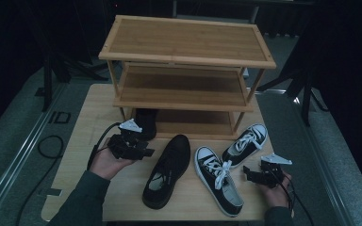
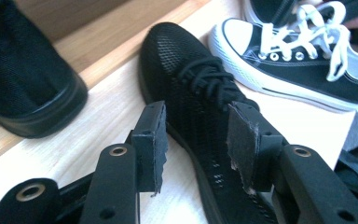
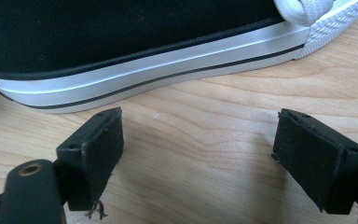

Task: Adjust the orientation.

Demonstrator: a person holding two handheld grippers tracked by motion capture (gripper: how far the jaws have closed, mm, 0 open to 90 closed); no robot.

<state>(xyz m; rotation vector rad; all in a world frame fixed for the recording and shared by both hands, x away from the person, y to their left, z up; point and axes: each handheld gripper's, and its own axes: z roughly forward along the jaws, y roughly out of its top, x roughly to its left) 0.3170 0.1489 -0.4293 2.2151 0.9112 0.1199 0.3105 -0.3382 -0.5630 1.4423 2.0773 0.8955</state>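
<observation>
A black mesh shoe (image 1: 167,169) (image 2: 186,70) lies on the table with its toe toward the rack. My left gripper (image 1: 141,149) (image 2: 198,126) hovers just left of it, open, and the shoe's laced top shows beyond the gap between the jaws without touching the pads. A second black shoe (image 1: 146,123) (image 2: 23,79) stands on the rack's bottom shelf. Two black-and-white sneakers (image 1: 218,181) (image 1: 246,143) lie to the right. My right gripper (image 1: 247,173) (image 3: 198,135) rests low beside the near sneaker's white sole (image 3: 121,51), open with bare wood between its jaws.
A three-tier wooden shoe rack (image 1: 184,59) stands at the back of the light wooden table (image 1: 94,108); its top and middle shelves are bare. Grey floor and a looped cable (image 1: 47,146) lie left of the table. Dark stands flank the rack.
</observation>
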